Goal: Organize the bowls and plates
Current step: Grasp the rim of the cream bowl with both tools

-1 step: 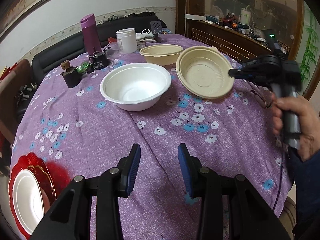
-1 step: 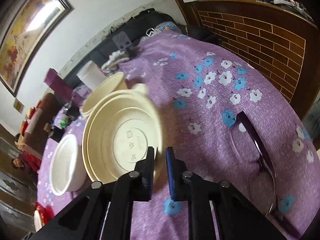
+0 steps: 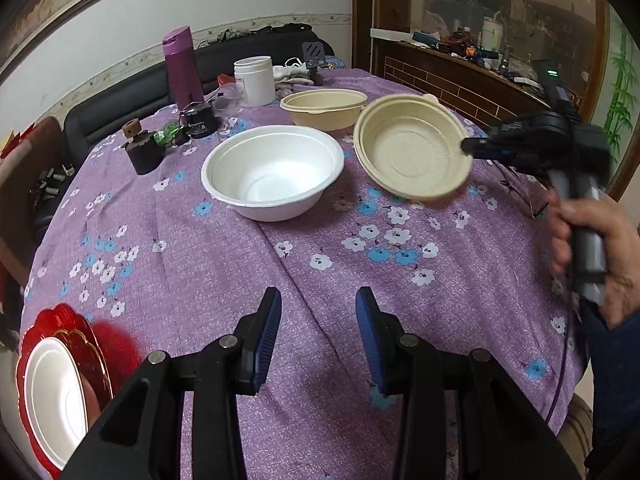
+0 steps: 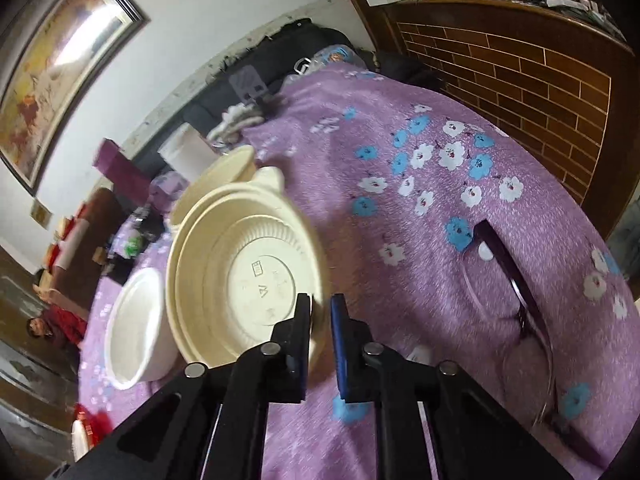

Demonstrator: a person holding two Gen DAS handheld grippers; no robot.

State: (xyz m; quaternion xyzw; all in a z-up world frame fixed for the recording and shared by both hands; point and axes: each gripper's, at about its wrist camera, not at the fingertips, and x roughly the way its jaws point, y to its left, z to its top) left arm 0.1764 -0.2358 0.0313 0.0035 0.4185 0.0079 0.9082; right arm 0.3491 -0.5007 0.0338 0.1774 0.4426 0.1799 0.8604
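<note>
Left wrist view: a red scalloped plate point(image 3: 60, 322) holds a white round plate point(image 3: 54, 396); the white foam bowl point(image 3: 274, 172) sits empty on the purple flowered tabletop point(image 3: 224, 272). Right claw point(image 4: 320, 312) pinches the tilted beige ribbed bowl point(image 4: 248, 276) by its rim, above the tabletop. Left claw point(image 3: 318, 336) hangs parted, holding nothing.

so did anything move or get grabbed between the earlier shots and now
Nothing visibly changed. The right tool is shut on the rim of the tilted beige bowl, which is held off the table. The left tool is open and empty. The white bowl sits in the same spot.
</note>
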